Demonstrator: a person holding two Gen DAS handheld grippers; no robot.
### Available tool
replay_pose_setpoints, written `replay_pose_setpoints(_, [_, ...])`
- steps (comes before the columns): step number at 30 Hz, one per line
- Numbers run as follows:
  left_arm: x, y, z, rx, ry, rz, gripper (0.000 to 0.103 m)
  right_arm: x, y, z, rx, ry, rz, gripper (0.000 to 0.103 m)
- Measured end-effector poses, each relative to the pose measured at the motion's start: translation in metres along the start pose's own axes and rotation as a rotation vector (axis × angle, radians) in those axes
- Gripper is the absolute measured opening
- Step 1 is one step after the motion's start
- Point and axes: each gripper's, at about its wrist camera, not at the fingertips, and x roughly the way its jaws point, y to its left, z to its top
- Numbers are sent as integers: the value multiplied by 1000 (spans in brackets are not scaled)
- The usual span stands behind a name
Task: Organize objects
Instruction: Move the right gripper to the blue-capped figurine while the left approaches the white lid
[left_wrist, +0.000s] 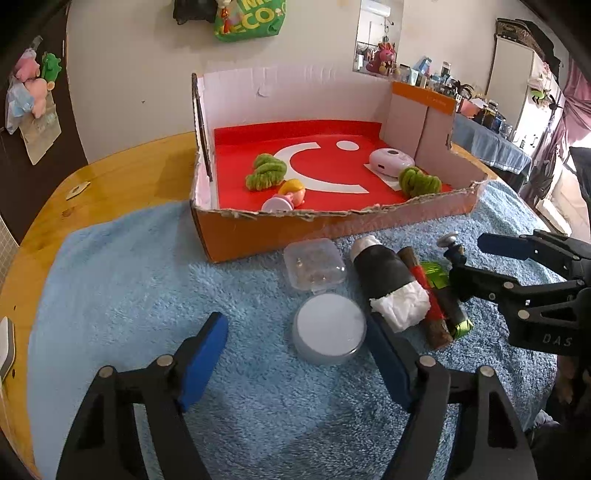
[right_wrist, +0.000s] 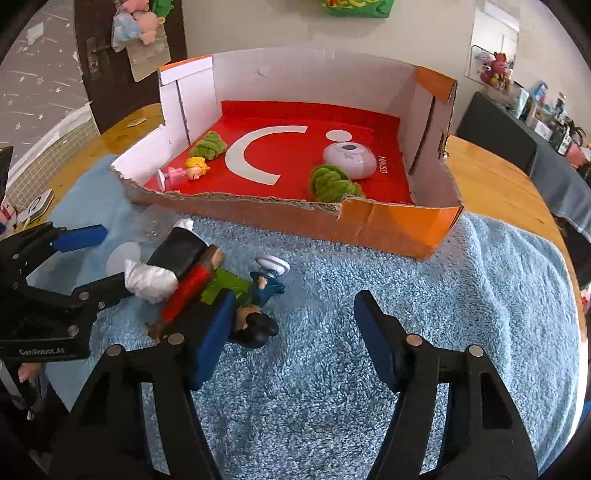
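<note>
Looking down the left wrist camera first: the left gripper (left_wrist: 295, 363) stands wide, and the round tin (left_wrist: 328, 332) sits on the blue towel (left_wrist: 129, 295) between its fingers, closer to the right one, with no pad pressing on it. Just beyond lie the clear case (left_wrist: 314, 264) and the black tube (left_wrist: 388, 280), both near the box's front wall. The box (left_wrist: 295, 225) stands at the towel's far edge, holding two green plush pieces, a pink doll and a pale disc. The right gripper (left_wrist: 469, 262) comes in from the right edge, around the pile's figurine end.

Switching to the right wrist camera: the right gripper (right_wrist: 291, 332) is half spread. The figurine (right_wrist: 258, 310) lies by its left finger, partly hidden, so I cannot tell if it is touched; nothing is clamped.

My read: both hands are mid-pickup. Next, the left needs to centre on the tin and squeeze, then lift it over the box's torn front wall.
</note>
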Motion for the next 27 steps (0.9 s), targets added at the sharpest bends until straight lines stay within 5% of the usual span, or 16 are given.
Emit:
replay_pose_setpoints(20, [-2, -2, -1, -3, -17, -13, 62, 1, 6, -9, -92, 13, 87, 47])
replay_pose_setpoints(27, [-5, -6, -2, 0, -22, -32, 44, 6, 12, -3, -143, 7, 94, 32])
